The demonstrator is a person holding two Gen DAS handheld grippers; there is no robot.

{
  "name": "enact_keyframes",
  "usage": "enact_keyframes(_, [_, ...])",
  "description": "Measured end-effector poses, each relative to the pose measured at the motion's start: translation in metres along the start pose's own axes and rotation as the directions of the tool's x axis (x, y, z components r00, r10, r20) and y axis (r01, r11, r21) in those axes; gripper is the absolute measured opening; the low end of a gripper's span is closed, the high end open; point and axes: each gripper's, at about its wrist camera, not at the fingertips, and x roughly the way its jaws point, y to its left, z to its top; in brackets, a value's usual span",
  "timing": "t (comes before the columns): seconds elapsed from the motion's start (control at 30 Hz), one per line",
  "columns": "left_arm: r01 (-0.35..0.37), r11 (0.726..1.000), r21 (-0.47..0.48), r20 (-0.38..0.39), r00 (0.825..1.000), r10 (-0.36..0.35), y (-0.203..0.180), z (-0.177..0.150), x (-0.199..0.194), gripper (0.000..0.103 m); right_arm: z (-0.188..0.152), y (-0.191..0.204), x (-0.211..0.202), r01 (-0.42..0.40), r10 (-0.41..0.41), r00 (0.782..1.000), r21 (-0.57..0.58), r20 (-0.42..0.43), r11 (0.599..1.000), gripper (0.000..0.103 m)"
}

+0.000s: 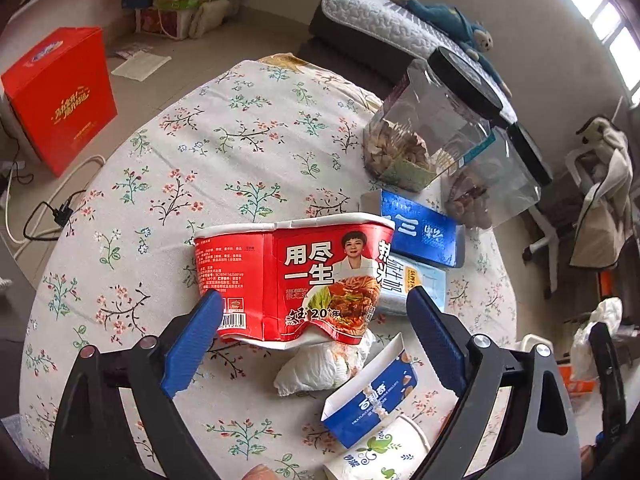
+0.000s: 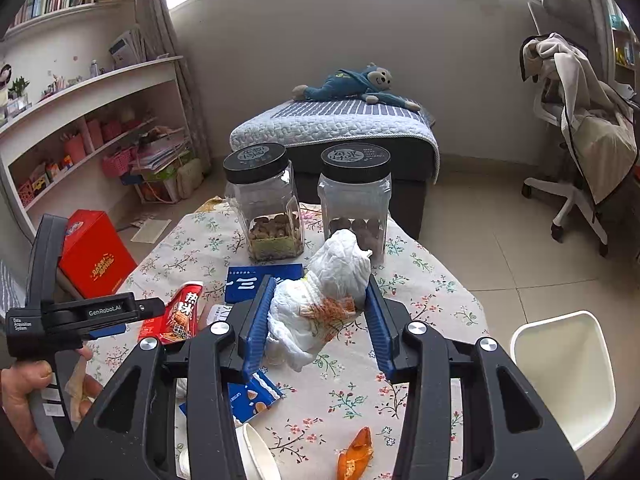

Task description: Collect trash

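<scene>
A crushed red instant-noodle bowl [image 1: 296,280] lies on the flowered tablecloth [image 1: 224,140]. My left gripper [image 1: 316,294] is open around it; the left pad is at its barcode side and the right pad stands clear of it. A crumpled white tissue [image 1: 320,364] lies under the bowl's near edge. In the right wrist view my right gripper [image 2: 320,280] is shut on another crumpled white tissue wad [image 2: 324,280] with an orange stain, above the table. The red bowl [image 2: 176,312] shows at the left there.
Two black-lidded clear jars [image 2: 260,208] [image 2: 356,208], a dark blue box [image 1: 420,232] and a pale blue pack [image 1: 420,284] stand behind the bowl. A blue biscuit carton [image 1: 368,396], a paper cup [image 1: 380,452] and orange peel [image 2: 356,456] lie nearer. A white bin [image 2: 564,376] stands beside the table.
</scene>
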Motion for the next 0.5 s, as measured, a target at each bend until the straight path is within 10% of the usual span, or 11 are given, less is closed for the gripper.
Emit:
enact_keyframes(0.27, [-0.248,0.936,0.248,0.087,0.968,0.234,-0.039,-0.013,0.035,0.091,0.0,-0.004,0.003,0.004,-0.004,1.0,0.006,-0.012,1.0,0.042])
enact_keyframes(0.33, [-0.247,0.929,0.274,0.073,0.969,0.236,-0.039,-0.012,0.043,0.043,-0.001,-0.004,0.005,0.007,-0.007,1.0,0.003,-0.019,1.0,0.042])
enact_keyframes(0.5, [-0.238,0.931,0.276,0.146,0.968,0.204,-0.039,-0.009,0.027,0.028,-0.001,-0.01,0.009,0.002,-0.001,1.0,0.021,-0.028,1.0,0.042])
